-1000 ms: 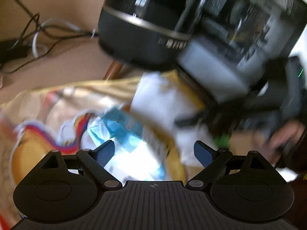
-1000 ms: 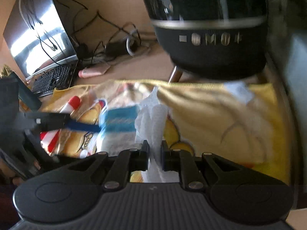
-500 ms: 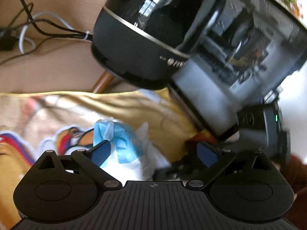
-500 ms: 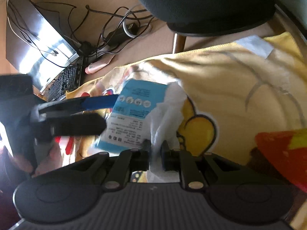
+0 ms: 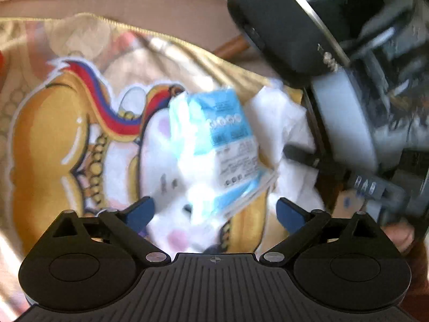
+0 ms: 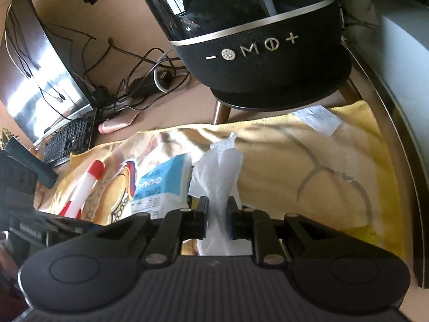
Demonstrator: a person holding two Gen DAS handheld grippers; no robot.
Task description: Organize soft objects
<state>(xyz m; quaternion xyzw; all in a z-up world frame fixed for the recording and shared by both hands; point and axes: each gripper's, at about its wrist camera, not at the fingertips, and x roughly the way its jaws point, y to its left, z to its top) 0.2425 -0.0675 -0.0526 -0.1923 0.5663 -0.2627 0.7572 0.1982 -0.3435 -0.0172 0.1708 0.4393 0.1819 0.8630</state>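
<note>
A blue and white tissue pack lies on a yellow cartoon-print cloth, with a white tissue bunched at its right side. My left gripper hovers open just in front of the pack, holding nothing. In the right wrist view my right gripper is shut on the white tissue, which stands up between the pads beside the tissue pack. The yellow cloth spreads out beyond it.
A large black speaker on wooden legs stands at the cloth's far edge. Left of it are tangled cables, a monitor, a keyboard and a pink item. A red and white tube lies on the cloth.
The left view has swung down and left, so the tissue pack now sits centred ahead of the open fingers. The right gripper stayed shut on the tissue and levelled toward the speaker.
</note>
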